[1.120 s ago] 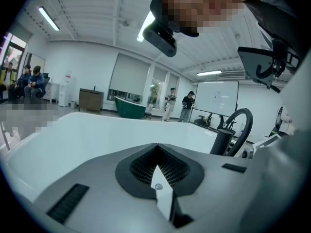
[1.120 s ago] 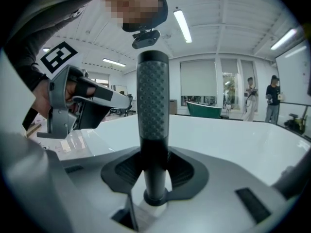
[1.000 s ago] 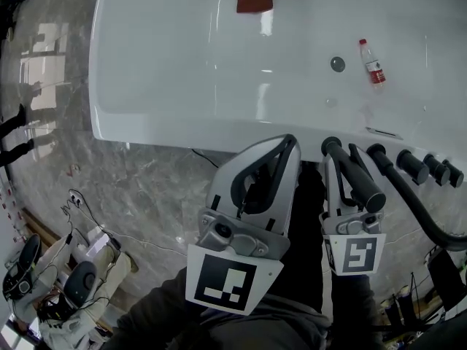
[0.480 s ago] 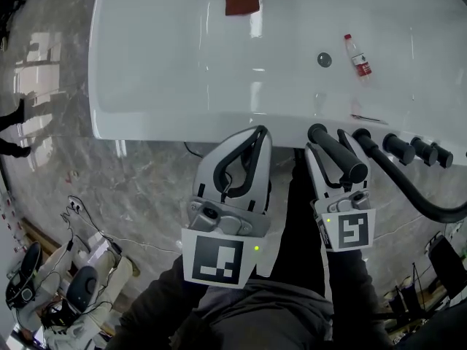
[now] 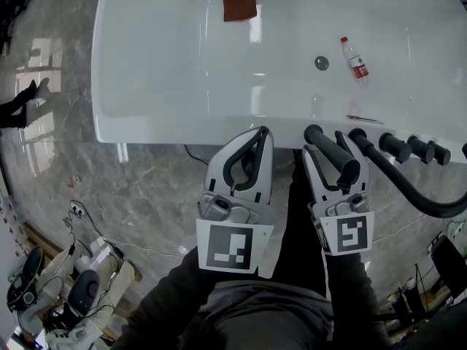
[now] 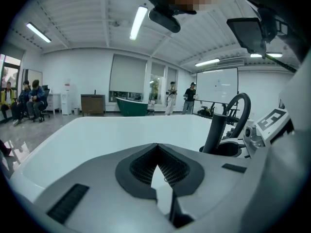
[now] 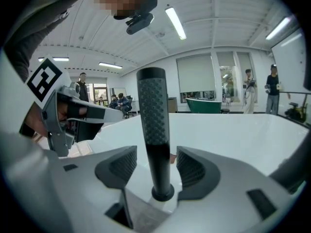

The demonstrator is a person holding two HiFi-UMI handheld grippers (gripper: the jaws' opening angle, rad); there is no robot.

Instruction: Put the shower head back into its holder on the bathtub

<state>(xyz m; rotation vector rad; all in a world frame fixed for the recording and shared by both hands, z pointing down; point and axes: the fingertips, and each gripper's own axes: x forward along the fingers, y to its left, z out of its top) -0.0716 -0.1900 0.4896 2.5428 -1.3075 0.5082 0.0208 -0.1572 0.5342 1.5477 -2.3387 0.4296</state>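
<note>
Since the right gripper [image 5: 327, 157] has just been opening its jaws and they now stand wide on either side of the shower head [image 7: 153, 115] with neither pad touching it, the step in hand is judged to be the release after seating. The right gripper view shows the black, textured handle standing upright with its foot sunk in the holder [image 7: 163, 193] on the near rim of the bathtub [image 5: 182, 126], directly between the parted pads. Its hose [image 5: 408, 192] loops away to the right of the holder, past a row of black tap knobs [image 5: 398, 146] on the same rim. The left gripper [image 5: 257, 141] hovers just left of the holder, jaws closed together on nothing, taking no part. Beyond the holder, inside the tub, lie a plastic bottle [image 5: 356, 58] and a red cloth [image 5: 239, 7]; neither bears on the task. Placement appears complete, subject to confirmation that the handle stays seated unaided. The next move calls for drawing the right gripper straight back from the holder, jaws kept wide, so that no pad catches the handle and tips it out.
</note>
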